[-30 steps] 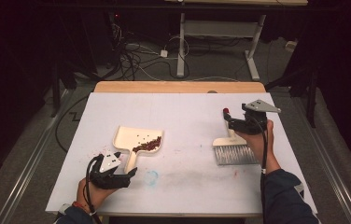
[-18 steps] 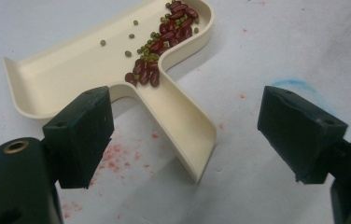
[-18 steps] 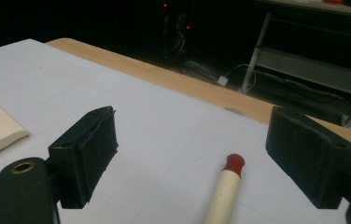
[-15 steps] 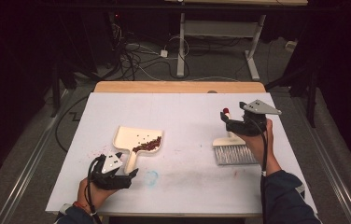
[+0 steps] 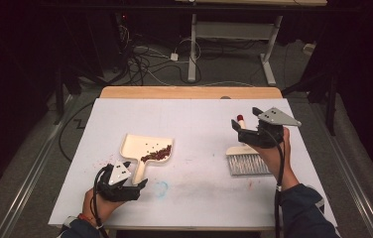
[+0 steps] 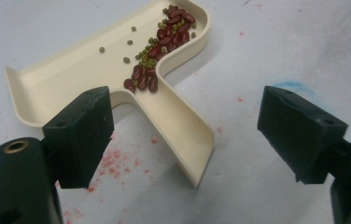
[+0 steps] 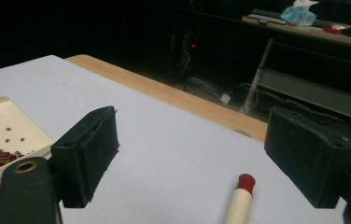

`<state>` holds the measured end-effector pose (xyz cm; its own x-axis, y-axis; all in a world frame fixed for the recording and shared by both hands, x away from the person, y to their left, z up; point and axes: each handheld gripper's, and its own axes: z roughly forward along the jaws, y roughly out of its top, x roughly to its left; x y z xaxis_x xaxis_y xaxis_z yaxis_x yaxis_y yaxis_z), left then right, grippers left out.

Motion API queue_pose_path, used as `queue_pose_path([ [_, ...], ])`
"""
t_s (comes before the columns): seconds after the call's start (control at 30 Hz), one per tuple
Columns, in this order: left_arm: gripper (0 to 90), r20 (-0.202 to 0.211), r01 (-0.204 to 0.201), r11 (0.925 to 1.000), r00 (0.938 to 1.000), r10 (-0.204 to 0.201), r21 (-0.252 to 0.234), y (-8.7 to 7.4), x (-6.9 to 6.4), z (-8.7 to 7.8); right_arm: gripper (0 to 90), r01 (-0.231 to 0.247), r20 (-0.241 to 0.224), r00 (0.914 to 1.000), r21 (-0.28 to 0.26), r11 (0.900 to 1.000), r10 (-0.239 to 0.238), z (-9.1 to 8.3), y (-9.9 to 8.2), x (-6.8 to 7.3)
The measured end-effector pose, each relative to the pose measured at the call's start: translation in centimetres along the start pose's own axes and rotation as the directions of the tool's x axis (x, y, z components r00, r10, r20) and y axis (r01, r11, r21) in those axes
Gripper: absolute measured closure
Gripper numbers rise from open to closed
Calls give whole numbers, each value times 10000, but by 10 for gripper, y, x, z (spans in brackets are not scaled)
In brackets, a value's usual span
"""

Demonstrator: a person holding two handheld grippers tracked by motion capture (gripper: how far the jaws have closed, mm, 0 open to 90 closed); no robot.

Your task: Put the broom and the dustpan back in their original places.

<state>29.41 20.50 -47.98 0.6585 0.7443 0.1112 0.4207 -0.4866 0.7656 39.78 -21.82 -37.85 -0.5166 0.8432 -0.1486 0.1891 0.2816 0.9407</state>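
A cream dustpan lies left of centre on the white table, with red and green beans piled in it. My left gripper is open just short of the pan's handle. In the left gripper view the handle points in between the spread jaws of the left gripper without touching them, and the beans lie beyond. A hand brush with a red-tipped handle lies at the right. My right gripper hovers open over that handle, holding nothing.
Red smudges and a faint blue mark stain the table sheet. A wooden strip edges the far side. Beyond it are dark floor, cables and a desk frame.
My right gripper has shifted a little to the left over the brush handle. The left gripper, dustpan and brush have hardly moved.
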Motion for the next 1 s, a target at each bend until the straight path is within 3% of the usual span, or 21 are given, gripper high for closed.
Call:
queue_pose_path([
  [0.4, 182, 111, -241, 9996, 9996, 242, -115, 3, -4, -1, 178, 849, -465, 9953, -4, 9964, -848, -18, 2, 15],
  [0.7, 182, -72, -376, 9991, 9993, 375, -203, 4, -3, -4, 180, 1011, -806, 9915, -161, 9947, -1021, -30, 1, 19],
  [1.0, 183, -28, -508, 9987, 9987, 508, -99, 3, -4, -3, 178, 1190, -846, 9891, -229, 9926, -1205, -39, -5, 20],
])
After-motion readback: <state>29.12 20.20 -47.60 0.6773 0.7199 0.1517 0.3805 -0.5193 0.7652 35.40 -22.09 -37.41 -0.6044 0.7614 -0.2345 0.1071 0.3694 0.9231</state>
